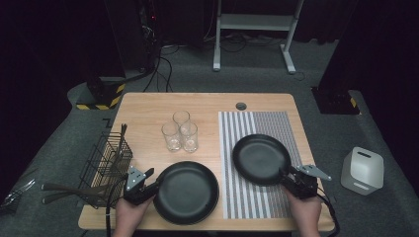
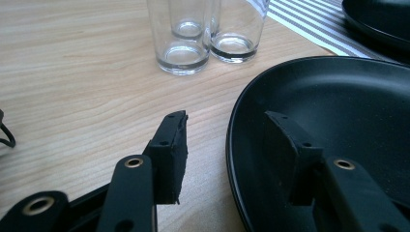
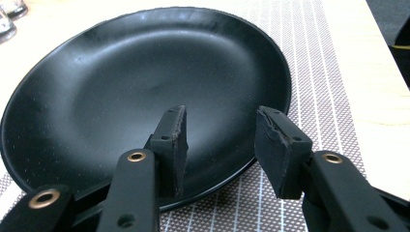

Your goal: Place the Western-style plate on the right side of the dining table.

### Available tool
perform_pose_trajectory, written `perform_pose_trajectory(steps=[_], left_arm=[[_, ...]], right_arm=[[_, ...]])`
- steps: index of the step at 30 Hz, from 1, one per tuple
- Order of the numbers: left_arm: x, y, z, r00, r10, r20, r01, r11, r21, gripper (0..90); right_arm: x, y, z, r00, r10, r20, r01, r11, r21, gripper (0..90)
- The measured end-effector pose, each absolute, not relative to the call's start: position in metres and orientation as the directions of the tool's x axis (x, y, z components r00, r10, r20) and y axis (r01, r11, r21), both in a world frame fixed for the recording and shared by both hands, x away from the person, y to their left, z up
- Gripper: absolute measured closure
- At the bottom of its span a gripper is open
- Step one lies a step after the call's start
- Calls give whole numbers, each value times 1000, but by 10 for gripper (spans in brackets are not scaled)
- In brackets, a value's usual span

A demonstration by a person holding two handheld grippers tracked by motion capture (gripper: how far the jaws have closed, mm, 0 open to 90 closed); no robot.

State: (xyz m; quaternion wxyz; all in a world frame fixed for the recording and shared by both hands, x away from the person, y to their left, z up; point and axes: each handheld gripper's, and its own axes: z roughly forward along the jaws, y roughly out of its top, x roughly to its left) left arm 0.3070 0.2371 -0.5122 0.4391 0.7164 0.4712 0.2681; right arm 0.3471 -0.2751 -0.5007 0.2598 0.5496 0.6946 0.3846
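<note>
Open right tool (image 3: 220, 145) straddles the black plate's (image 3: 145, 77) rim on the striped mat (image 3: 309, 96).

Both forearms come in low from the near edge. The left gripper (image 1: 148, 178) and the right gripper (image 1: 289, 174) stand with jaws parted, gripping nothing.

glasses (image 2: 208, 29) tops cut off, basket (image 1: 106, 165) contents unclear

My jaws are matte black with brass-ringed screw holes, chipped pad edges, grey three-cornered plates, black cables trailing.
</note>
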Motion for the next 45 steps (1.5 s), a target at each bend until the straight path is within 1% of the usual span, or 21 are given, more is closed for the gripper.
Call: perform_pose_trajectory(steps=[5, 7, 9, 10, 11, 12, 15, 20, 29, 31, 33, 40, 43, 45], left_arm=[[306, 234, -510, 411, 911, -8, 423, -183, 887, 516], [306, 233, -510, 414, 910, -9, 419, -182, 889, 510], [306, 232, -510, 415, 910, -6, 418, -185, 890, 509], [305, 231, -509, 411, 911, 0, 413, -186, 892, 506], [305, 231, -508, 407, 913, 3, 409, -185, 894, 501], [305, 231, -507, 410, 912, 6, 404, -187, 895, 501], [302, 231, -505, 407, 913, 2, 396, -179, 901, 501], [300, 231, -504, 408, 913, -8, 396, -169, 903, 496], [301, 232, -506, 411, 911, 9, 408, -193, 893, 502], [301, 233, -505, 408, 913, -7, 413, -178, 893, 503], [302, 234, -504, 408, 913, -27, 424, -163, 891, 504], [300, 236, -503, 403, 915, -30, 437, -163, 885, 491], [299, 236, -502, 401, 916, -14, 434, -176, 884, 485], [298, 235, -502, 401, 916, -6, 432, -184, 883, 471]], right_arm=[[343, -272, -502, -260, 965, 39, 552, 115, 826, 554], [340, -271, -501, -261, 965, 12, 542, 136, 829, 555], [336, -268, -497, -264, 964, -42, 522, 179, 834, 553], [335, -266, -495, -274, 961, -48, 511, 188, 839, 550], [334, -265, -493, -290, 957, -18, 509, 170, 844, 539], [333, -261, -491, -302, 953, -9, 507, 169, 845, 538], [330, -251, -488, -338, 941, -28, 483, 199, 852, 531], [329, -229, -489, -388, 921, -21, 478, 221, 850, 525], [334, -196, -492, -458, 889, -7, 468, 248, 848, 516], [335, -189, -493, -475, 880, -4, 464, 254, 849, 523], [336, -183, -493, -489, 873, 0, 460, 258, 850, 550], [337, -164, -493, -532, 847, -2, 432, 273, 860, 545], [338, -157, -494, -535, 845, -3, 435, 279, 856, 505], [339, -154, -496, -535, 845, -4, 439, 282, 853, 496]])
